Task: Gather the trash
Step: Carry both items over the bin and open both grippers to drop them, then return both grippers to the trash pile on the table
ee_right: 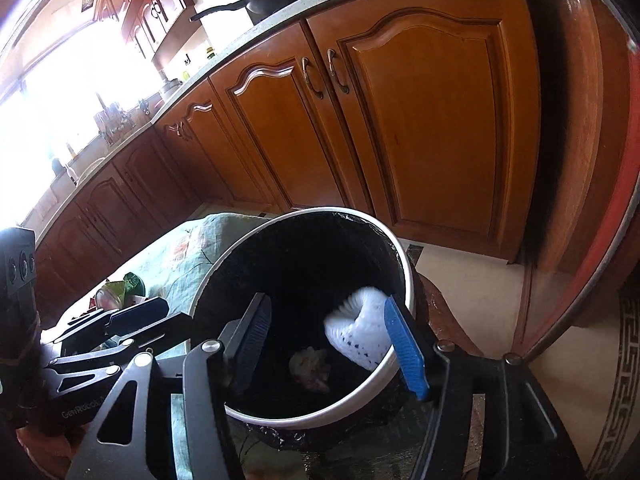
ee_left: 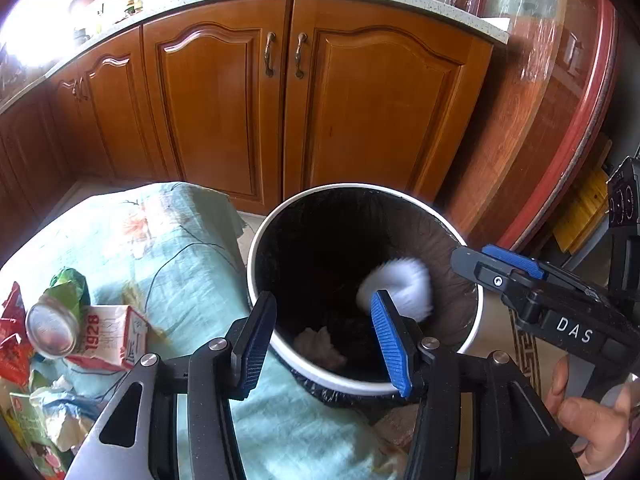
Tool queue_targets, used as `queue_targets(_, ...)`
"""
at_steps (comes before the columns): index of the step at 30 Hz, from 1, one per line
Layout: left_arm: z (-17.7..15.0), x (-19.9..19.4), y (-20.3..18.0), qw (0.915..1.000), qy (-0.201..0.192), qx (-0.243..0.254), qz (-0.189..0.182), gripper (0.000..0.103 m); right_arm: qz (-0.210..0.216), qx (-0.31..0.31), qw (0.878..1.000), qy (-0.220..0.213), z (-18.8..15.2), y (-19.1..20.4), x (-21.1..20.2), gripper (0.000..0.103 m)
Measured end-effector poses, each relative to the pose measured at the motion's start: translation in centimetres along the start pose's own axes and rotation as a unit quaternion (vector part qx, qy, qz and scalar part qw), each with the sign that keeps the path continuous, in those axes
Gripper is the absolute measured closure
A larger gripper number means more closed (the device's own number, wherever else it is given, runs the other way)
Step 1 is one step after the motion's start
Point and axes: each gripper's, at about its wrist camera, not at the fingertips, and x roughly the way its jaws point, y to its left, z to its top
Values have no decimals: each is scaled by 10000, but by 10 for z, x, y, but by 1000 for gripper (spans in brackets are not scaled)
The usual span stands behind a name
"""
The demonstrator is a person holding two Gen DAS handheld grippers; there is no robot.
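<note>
Wooden kitchen cabinets [ee_left: 280, 100] behind; we hold both grippers over the round white black-lined bin [ee_left: 360, 384]. Left gripper [ee_left: 320, 340] and right gripper [ee_right: 332, 344] gape, empty; a blurred white paper cup [ee_left: 396, 286] lies inside the bin's right.

The white paper cup [ee_left: 396, 286] inside the bin [ee_left: 256, 264] is smeared by motion blur, its lower edge behind a claw finger. The crumpled lump [ee_left: 320, 346] at the bin's bottom is too dark to identify. Wrappers [ee_left: 16, 344] run off the left edge
</note>
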Motion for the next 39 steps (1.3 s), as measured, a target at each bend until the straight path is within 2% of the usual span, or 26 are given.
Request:
queue_targets(3, -9, -13, 6, 9999, -113, -56, -10, 51, 99, 100, 9999, -89, -5, 1, -8, 31)
queue_targets(7, -33, -42, 13, 9992, -369, -152, 58, 43, 249, 210, 9991, -262, -15, 9, -21, 12)
queue_targets(16, -92, -104, 41, 9952, -738, -577, 297, 39, 675, 270, 9970, -245, -50, 47, -38, 12)
queue_targets(27, -161, -164, 91, 9844, -843, -1379, 696, 39, 1134, 84, 9935, 42, -91, 105, -41, 12)
queue_targets(39, -204, -219, 131, 9723, -967, -1856, 1037, 39, 1548, -520, 9856, 434, -124, 180, -24, 12)
